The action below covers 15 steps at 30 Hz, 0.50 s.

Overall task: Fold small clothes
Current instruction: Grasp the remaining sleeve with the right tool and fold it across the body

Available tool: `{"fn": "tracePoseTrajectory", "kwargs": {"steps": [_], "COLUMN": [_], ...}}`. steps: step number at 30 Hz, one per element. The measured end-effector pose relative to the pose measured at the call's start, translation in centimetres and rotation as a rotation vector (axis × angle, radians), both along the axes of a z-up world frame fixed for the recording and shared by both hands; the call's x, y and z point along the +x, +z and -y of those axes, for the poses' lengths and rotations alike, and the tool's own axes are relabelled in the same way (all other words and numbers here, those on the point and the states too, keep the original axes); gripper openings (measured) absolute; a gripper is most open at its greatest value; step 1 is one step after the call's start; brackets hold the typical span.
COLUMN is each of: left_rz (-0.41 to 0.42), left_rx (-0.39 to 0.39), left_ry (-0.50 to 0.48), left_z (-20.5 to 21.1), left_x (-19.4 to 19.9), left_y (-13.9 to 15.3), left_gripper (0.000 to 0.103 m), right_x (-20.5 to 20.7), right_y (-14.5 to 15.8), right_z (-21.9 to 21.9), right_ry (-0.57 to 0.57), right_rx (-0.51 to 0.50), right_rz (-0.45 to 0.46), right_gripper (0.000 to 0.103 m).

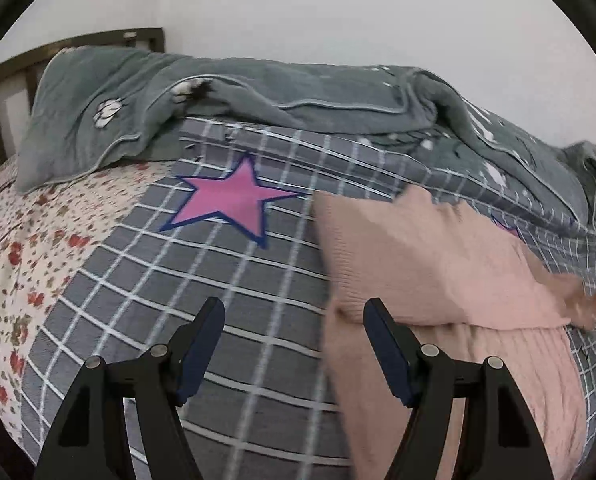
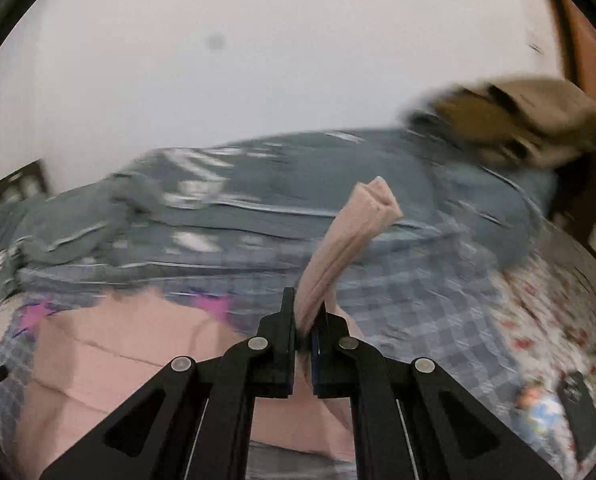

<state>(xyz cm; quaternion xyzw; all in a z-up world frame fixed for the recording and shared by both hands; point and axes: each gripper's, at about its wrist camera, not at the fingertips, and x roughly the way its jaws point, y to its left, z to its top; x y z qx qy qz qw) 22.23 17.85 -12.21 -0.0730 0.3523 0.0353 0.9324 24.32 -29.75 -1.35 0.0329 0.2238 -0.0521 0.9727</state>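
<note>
- Left wrist view: my left gripper [image 1: 294, 312] has its jaws spread wide and holds nothing. The pink knit sweater [image 1: 429, 256] lies flat on the grey checked sheet [image 1: 226, 304], off to the right of the jaws; its near left edge sits just beside my right-hand finger [image 1: 385, 344], whether touching I cannot tell. Its long axis runs from near me up and away.
- Also there: the pink star [image 1: 230, 200] lies ahead left, the grey-green blanket [image 1: 234, 92] is bunched along the far side, the floral sheet [image 1: 26, 248] is at the left. Nothing stands between jaws and sweater edge.
- Right wrist view, blurred: my right gripper [image 2: 306, 320] is clamped narrow on a sleeve [image 2: 337, 248] of the sweater, which rises from the jaws up and to the right, cuff end free in the air. The sweater body [image 2: 130, 356] lies below and left.
- I judge the right hand carries the fold; the left is nearer the body's left edge and would pin or pinch it.
</note>
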Motion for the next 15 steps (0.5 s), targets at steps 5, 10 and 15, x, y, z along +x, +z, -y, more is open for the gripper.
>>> {"fn": "tracePoseTrajectory", "kwargs": {"steps": [5, 10, 15], "left_rz": [-0.005, -0.024, -0.03], "left_rx": [-0.003, -0.003, -0.004], "left_ry": [0.027, 0.04, 0.005], "left_z": [-3.3, -5.6, -6.1], "left_x": [0.0, 0.3, 1.1], "left_y": [-0.2, -1.0, -1.9], "left_gripper": [0.07, 0.07, 0.07], "right_x": [2.6, 5.3, 8.3], "right_y": [0.2, -4.0, -9.5], "right_z": [-12.2, -24.3, -29.7], "right_ry": [0.158, 0.343, 0.439], "right_rx": [-0.054, -0.077, -0.045], "right_rz": [0.03, -0.033, -0.173], "right_gripper": [0.006, 0.006, 0.007]}}
